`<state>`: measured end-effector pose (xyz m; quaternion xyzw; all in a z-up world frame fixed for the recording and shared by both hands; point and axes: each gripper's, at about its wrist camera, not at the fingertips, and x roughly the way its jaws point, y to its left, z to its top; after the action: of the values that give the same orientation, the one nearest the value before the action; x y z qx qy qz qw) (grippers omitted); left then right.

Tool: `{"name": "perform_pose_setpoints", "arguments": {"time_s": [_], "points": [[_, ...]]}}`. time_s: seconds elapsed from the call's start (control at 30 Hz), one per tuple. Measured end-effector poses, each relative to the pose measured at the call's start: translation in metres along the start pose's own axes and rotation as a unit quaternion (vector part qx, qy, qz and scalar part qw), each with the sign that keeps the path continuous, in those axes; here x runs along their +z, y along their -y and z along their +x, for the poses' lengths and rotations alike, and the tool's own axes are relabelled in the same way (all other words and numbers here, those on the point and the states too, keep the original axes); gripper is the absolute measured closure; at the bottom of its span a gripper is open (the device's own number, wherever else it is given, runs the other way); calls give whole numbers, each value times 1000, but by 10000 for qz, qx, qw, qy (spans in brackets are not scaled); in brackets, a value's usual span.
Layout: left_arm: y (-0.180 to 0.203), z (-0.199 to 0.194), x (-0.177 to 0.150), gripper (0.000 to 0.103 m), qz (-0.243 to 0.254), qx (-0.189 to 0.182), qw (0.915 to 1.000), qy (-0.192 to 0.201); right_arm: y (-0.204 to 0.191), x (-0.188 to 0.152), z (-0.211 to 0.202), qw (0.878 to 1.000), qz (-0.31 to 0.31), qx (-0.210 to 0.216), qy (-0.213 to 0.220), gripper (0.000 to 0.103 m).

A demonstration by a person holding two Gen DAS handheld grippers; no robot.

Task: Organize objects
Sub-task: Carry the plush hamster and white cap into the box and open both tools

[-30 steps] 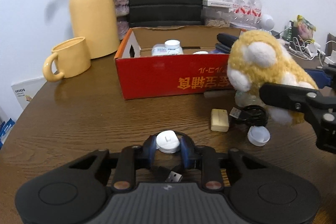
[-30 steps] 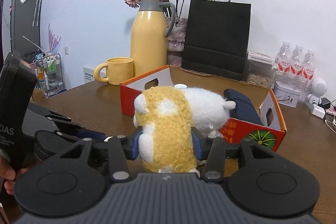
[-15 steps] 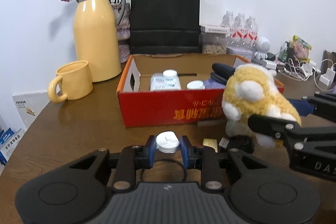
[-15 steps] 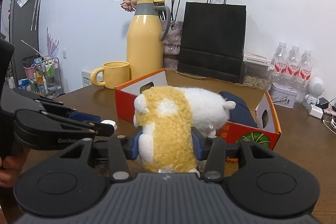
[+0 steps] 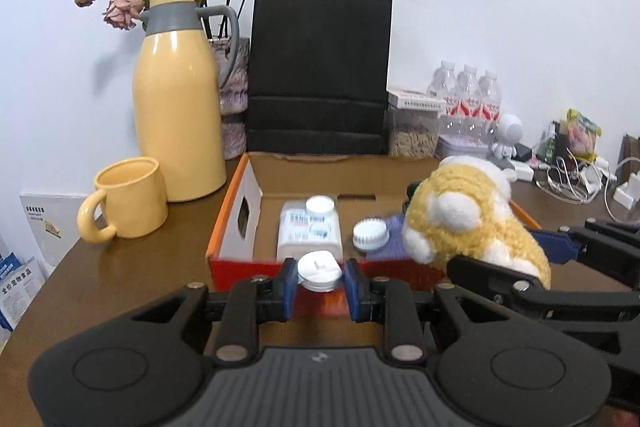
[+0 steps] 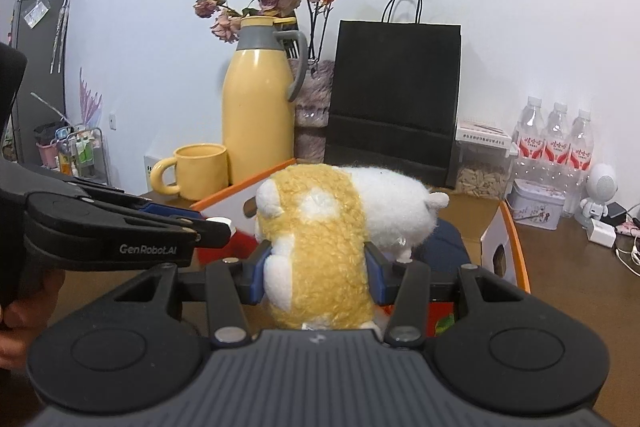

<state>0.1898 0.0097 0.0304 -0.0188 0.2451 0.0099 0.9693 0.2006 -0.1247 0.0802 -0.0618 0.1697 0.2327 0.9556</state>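
Note:
My left gripper (image 5: pixel 319 277) is shut on a small white round device (image 5: pixel 319 270) and holds it just in front of the near wall of the red cardboard box (image 5: pixel 240 227). My right gripper (image 6: pixel 318 269) is shut on a yellow and white plush toy (image 6: pixel 320 251), held over the box's right part; the toy also shows in the left wrist view (image 5: pixel 468 219). Inside the box lie a white bottle (image 5: pixel 310 231), a white lid (image 5: pixel 371 235) and a dark blue thing (image 6: pixel 444 243). The left gripper also shows in the right wrist view (image 6: pixel 212 227).
A yellow mug (image 5: pixel 126 205) and a yellow thermos jug (image 5: pixel 178 107) stand left of the box. A black paper bag (image 5: pixel 320 75) stands behind it. Water bottles (image 5: pixel 466 99), a small white robot figure (image 5: pixel 508 139) and cables (image 5: pixel 576 183) are at the back right.
Both grippers have risen and moved toward the box. The white device has come up off the table. The plush toy is now over the box's right side.

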Motion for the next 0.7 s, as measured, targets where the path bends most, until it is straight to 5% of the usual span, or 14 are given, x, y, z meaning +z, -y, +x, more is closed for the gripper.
{"name": "perform_pose_setpoints", "arguments": {"time_s": [0.7], "points": [[-15, 96, 58, 79, -189, 93, 9998, 53, 35, 31, 109, 9993, 262, -196, -205, 55]]}}
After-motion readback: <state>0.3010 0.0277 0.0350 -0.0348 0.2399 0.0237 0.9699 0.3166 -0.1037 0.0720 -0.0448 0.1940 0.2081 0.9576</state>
